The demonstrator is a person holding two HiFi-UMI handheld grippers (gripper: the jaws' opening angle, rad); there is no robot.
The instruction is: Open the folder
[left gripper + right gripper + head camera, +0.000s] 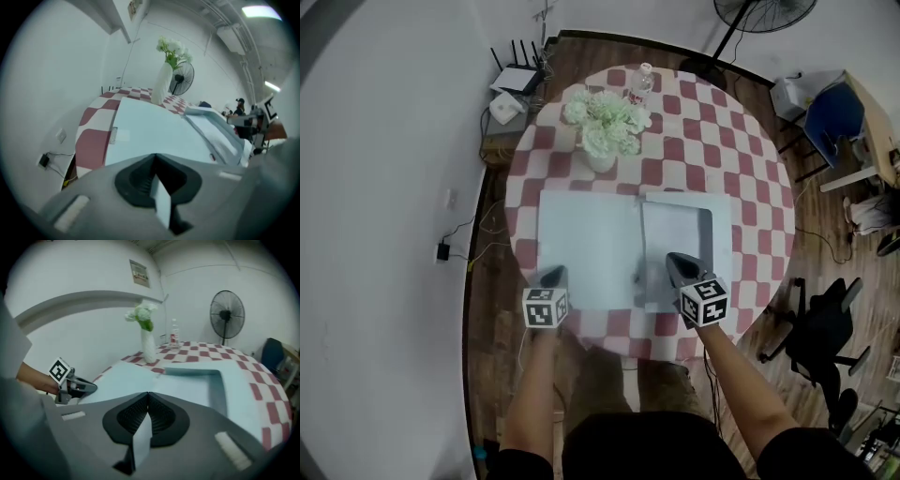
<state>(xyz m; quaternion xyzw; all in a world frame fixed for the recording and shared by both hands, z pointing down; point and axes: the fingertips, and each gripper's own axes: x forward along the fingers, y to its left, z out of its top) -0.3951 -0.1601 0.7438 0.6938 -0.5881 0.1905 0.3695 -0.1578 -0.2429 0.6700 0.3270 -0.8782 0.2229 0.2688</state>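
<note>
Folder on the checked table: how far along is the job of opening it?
Done: the folder lies spread open, cover flat on the left, papers showing on the right. In hand: nothing; the left gripper and the right gripper are both shut and empty. Left: apparently nothing more to open.

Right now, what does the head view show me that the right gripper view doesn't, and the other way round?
Only the head view: the right gripper, the router by the wall and the black office chair. Only the right gripper view: the wall poster and its own jaws, shut on nothing. Both: the open folder, the flower vase, the bottle and the left gripper.
</note>
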